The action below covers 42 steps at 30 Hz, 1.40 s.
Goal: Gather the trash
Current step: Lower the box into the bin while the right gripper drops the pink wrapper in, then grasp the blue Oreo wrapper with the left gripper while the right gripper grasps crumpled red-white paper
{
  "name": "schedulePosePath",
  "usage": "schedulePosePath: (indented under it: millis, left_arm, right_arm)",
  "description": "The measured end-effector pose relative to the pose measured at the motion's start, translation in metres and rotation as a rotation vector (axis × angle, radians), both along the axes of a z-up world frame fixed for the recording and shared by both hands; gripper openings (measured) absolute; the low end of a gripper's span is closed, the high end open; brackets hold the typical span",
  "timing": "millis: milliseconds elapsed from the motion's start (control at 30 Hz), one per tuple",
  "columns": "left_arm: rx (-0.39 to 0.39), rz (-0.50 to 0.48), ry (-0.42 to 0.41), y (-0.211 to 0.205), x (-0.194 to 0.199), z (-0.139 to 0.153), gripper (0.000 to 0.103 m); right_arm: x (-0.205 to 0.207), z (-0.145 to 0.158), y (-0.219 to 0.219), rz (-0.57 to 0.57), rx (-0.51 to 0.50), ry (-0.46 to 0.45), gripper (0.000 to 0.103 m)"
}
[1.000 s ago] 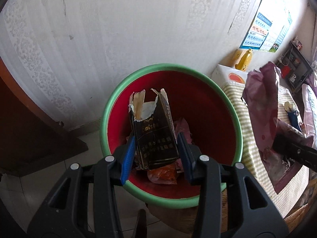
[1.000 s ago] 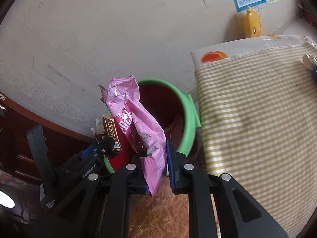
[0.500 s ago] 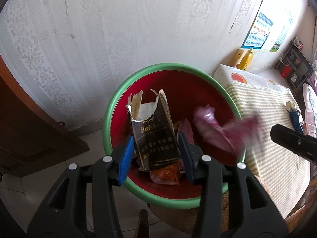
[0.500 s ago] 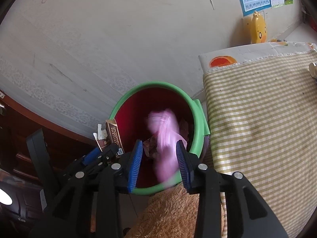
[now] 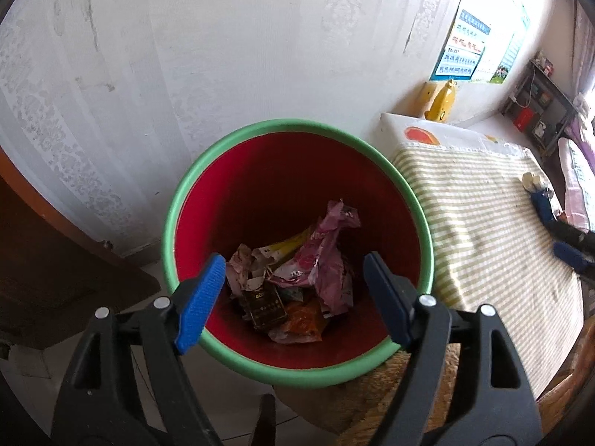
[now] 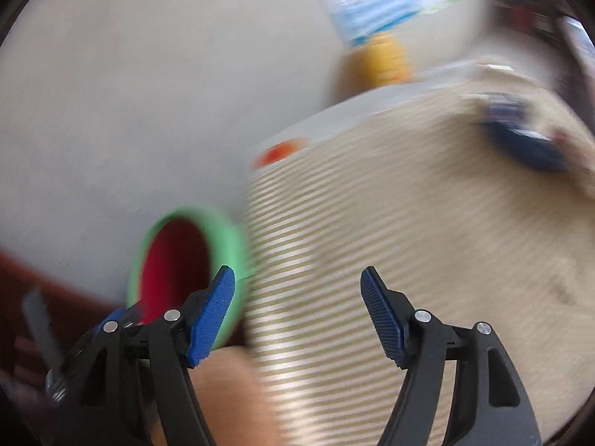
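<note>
A red trash bin with a green rim stands on the floor by the wall. Inside lie a pink wrapper, a dark torn box and an orange packet. My left gripper is open and empty above the bin's near rim. My right gripper is open and empty over the striped cloth; that view is motion-blurred. The bin shows at its lower left. The right gripper's blue tip shows at the far right of the left wrist view.
A table with a green-striped cloth stands right of the bin. A blue object lies on it, also blurred in the right wrist view. A yellow toy sits by the wall. A dark wooden cabinet is at left.
My right gripper opened and dropped the pink wrapper into the bin, then swung right over the table. My left gripper opened and the dark box fell into the bin.
</note>
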State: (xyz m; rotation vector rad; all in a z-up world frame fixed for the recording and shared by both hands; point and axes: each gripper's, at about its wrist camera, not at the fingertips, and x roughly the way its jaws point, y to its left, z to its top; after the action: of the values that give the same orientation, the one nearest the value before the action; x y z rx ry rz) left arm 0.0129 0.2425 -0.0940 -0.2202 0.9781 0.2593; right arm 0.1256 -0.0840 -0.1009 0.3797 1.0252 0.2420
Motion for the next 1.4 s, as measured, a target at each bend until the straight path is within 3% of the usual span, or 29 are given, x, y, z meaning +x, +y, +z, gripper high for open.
schedulePosePath:
  millis: [133,233,333,433,600,733,767,933,1167,1267,1400]
  left_arm:
    - [0.027,0.006,0.005,-0.005,0.002,0.000,0.074]
    - [0.045,0.016,0.006,-0.010,0.003,0.001,0.074]
    - [0.066,0.005,0.012,-0.022,0.006,0.002,0.074]
    - [0.091,-0.027,0.015,-0.037,0.009,0.006,0.074]
    - [0.150,-0.070,0.024,-0.057,0.011,0.013,0.074]
    - [0.166,-0.079,0.032,-0.066,0.012,0.015,0.074]
    - [0.169,-0.084,0.035,-0.069,0.012,0.014,0.074]
    - [0.169,-0.139,0.042,-0.093,0.015,0.014,0.074]
    - [0.170,-0.276,0.042,-0.144,0.024,0.012,0.079]
    - [0.134,-0.337,0.039,-0.170,0.033,0.012,0.079]
    - [0.026,-0.392,0.032,-0.204,0.056,0.013,0.080]
  right_arm:
    - [0.012,-0.002,-0.127,-0.309,-0.109,-0.030,0.068]
    - [0.023,-0.010,-0.202,-0.469,-0.181,-0.009,0.071]
    - [0.048,-0.032,-0.257,-0.526,-0.233,0.081,0.071]
    - [0.067,-0.050,-0.274,-0.513,-0.269,0.135,0.071]
    - [0.080,-0.078,-0.275,-0.449,-0.267,0.178,0.070]
    - [0.082,-0.075,-0.256,-0.359,-0.247,0.144,0.044]
    - [0.082,-0.072,-0.250,-0.329,-0.234,0.135,0.043]
    - [0.073,-0.063,-0.200,-0.094,-0.217,0.114,0.042]
    - [0.016,-0.061,-0.118,0.199,-0.096,0.162,0.042]
    - [-0.022,-0.053,-0.109,0.194,-0.032,0.163,0.043]
    - [-0.066,-0.040,-0.146,-0.013,0.145,0.125,0.043]
